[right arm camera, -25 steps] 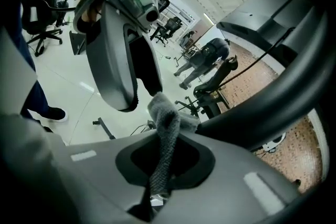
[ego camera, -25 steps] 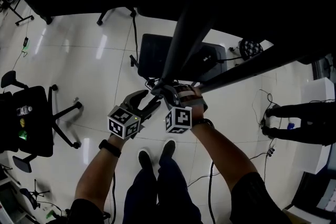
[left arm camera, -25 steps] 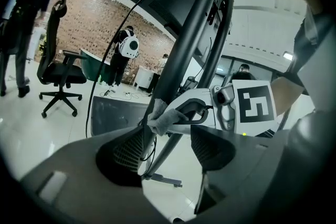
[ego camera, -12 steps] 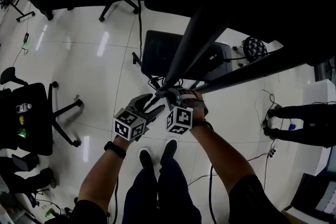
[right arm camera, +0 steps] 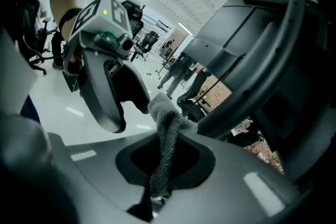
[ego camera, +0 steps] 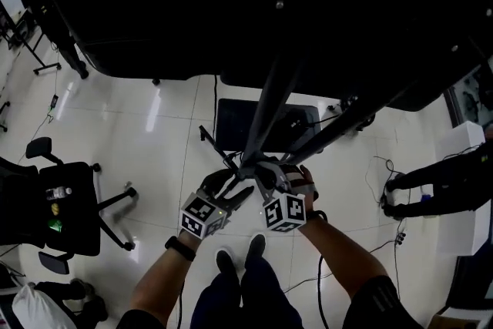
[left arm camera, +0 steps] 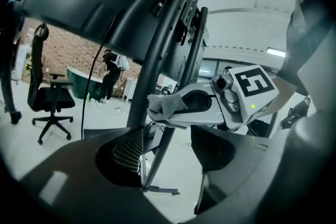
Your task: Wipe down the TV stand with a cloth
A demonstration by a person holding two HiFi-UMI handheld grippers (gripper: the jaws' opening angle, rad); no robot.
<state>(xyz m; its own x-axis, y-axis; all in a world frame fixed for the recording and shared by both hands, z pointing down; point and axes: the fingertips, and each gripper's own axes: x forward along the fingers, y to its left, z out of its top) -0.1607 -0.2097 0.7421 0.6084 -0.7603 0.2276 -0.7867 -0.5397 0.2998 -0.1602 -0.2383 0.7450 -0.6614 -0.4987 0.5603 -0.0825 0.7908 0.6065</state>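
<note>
The person wears dark short sleeves (ego camera: 371,298), dark trousers (ego camera: 246,298) and black shoes (ego camera: 226,261), with a black wristband (ego camera: 179,248) on the left wrist. The left gripper (ego camera: 235,193) and right gripper (ego camera: 266,175) are grey, and each bears a white cube of black square markers.

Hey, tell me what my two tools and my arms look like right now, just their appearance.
The left tool and right tool each have a grey moulded body with curved jaws and a white cube printed with black square markers. The forearms are bare. A black band circles the left wrist, and a dark short sleeve covers the right upper arm.
</note>
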